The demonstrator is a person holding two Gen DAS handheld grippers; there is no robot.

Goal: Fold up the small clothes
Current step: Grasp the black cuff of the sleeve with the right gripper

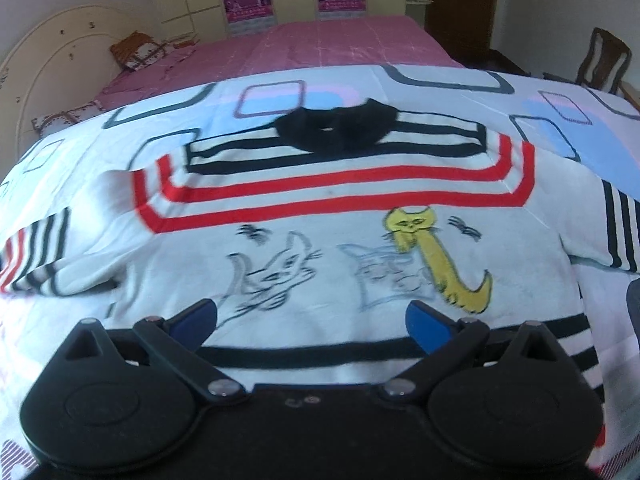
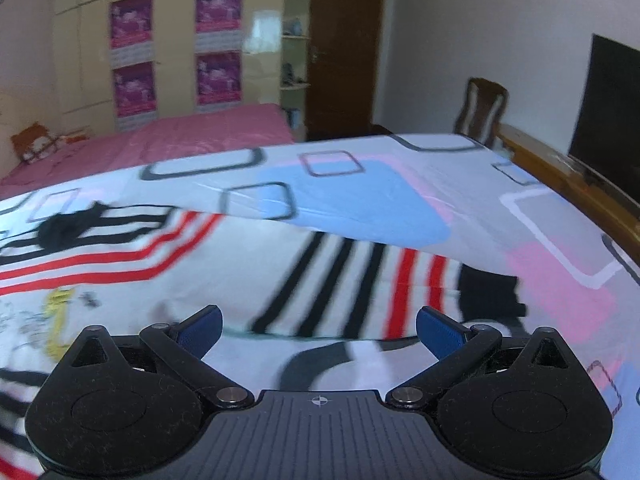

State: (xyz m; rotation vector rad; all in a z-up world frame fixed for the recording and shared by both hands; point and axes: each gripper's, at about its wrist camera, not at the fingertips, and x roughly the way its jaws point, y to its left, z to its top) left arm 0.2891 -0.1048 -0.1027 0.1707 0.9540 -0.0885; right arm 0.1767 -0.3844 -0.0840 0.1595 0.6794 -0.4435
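A: Starting at the left of the left wrist view: a striped sleeve (image 1: 38, 260) lying rumpled at the frame's left edge, then the sweater (image 1: 320, 208) spread flat across the middle, black collar (image 1: 332, 128) toward the top, cat drawings low in the centre. All resting on a patterned sheet (image 1: 580, 120).

B: And the left gripper (image 1: 312, 316)?

A: Spread wide, gripping nothing, at the bottom centre over the striped hem (image 1: 304, 354). Whether touching the cloth, hard to tell.

B: Over to the right wrist view, then.

A: Collar at the left edge, other sleeve (image 2: 360, 280) stretched across the centre, its black cuff (image 2: 490, 292) right of centre. Right gripper (image 2: 319, 324) low in the frame, also wide apart, holding nothing, just short of the sleeve's near edge.

B: Best way to begin the fold?

A: Probably by smoothing that bunched left sleeve first. Then pinching each sleeve near the cuff, catching only the sleeve and not the sheet beneath. Lifting low, carrying inward across the cats, laying flat before letting go. Slow, since knit cloth likely sags and creases.
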